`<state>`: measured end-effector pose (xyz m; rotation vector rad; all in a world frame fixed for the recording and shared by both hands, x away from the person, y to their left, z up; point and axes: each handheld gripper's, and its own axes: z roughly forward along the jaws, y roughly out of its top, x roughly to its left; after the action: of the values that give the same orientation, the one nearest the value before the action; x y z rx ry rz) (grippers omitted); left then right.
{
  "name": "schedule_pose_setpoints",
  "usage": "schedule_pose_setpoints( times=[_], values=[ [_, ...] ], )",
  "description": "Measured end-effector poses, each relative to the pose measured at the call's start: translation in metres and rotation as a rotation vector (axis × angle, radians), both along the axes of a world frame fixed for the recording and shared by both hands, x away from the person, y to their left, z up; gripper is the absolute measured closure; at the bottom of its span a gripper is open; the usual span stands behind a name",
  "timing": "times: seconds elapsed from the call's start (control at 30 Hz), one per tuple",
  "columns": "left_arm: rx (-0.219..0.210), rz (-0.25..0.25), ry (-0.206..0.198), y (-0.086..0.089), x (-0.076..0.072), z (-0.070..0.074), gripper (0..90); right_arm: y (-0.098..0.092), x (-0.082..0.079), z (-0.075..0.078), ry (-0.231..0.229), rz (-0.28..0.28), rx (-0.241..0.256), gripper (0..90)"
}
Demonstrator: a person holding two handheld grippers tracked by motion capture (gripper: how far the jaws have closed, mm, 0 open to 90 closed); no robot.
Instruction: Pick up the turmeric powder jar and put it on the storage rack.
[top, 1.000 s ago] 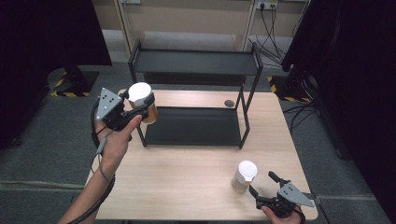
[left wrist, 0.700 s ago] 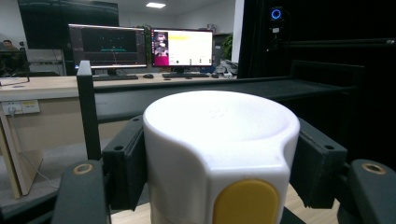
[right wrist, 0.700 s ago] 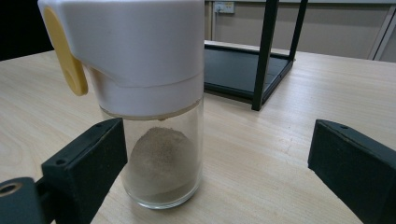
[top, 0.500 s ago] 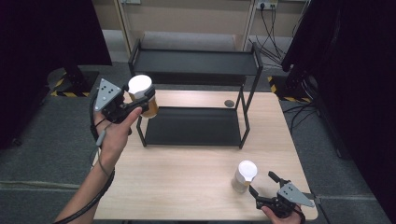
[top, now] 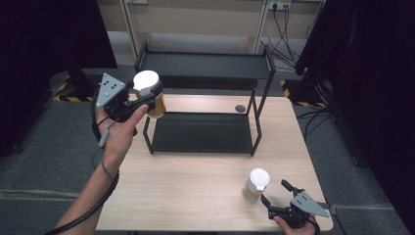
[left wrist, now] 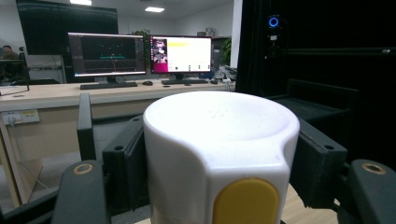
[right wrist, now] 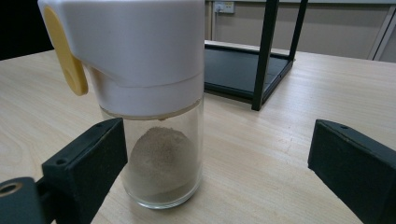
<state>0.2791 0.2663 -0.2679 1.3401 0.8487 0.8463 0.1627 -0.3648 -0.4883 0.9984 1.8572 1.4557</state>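
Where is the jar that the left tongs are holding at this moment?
In the high view, the jar is at the left, clamped in the left tongs and held in the air beside the left end of the black rack.

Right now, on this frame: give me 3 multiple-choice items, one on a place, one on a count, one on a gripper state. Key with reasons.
1. Where is the jar that the left gripper holds?
A. in the air by the rack's left end
B. on the rack's lower shelf
C. lying on the floor

2. How many white-lidded jars are there?
A. one
B. two
C. four

3. How does the right gripper stand?
A. shut on the jar
B. open, jaws apart beside the table jar
C. shut on the rack's post

Key: 1 A, the high view shows it lifted beside the black rack. 2 B, one in the left gripper, one, the table jar, on the table. 3 B, the right gripper view shows its jaws wide apart.
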Motion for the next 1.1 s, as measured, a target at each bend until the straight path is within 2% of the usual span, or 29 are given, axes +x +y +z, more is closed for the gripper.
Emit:
schedule_pose_setpoints(
  times=[0.4, 1.1],
  values=[
    [0.005, 0.013, -0.013, -0.002, 0.003, 0.021, 30.5, 0.000, 0.000, 0.000, -0.001, -0.002, -0.001, 4.9],
    [-0.001, 0.014, -0.004, -0.001, 0.011, 0.040, 30.5, 0.000, 0.000, 0.000, -0.001, -0.002, -0.001, 4.9]
  ],
)
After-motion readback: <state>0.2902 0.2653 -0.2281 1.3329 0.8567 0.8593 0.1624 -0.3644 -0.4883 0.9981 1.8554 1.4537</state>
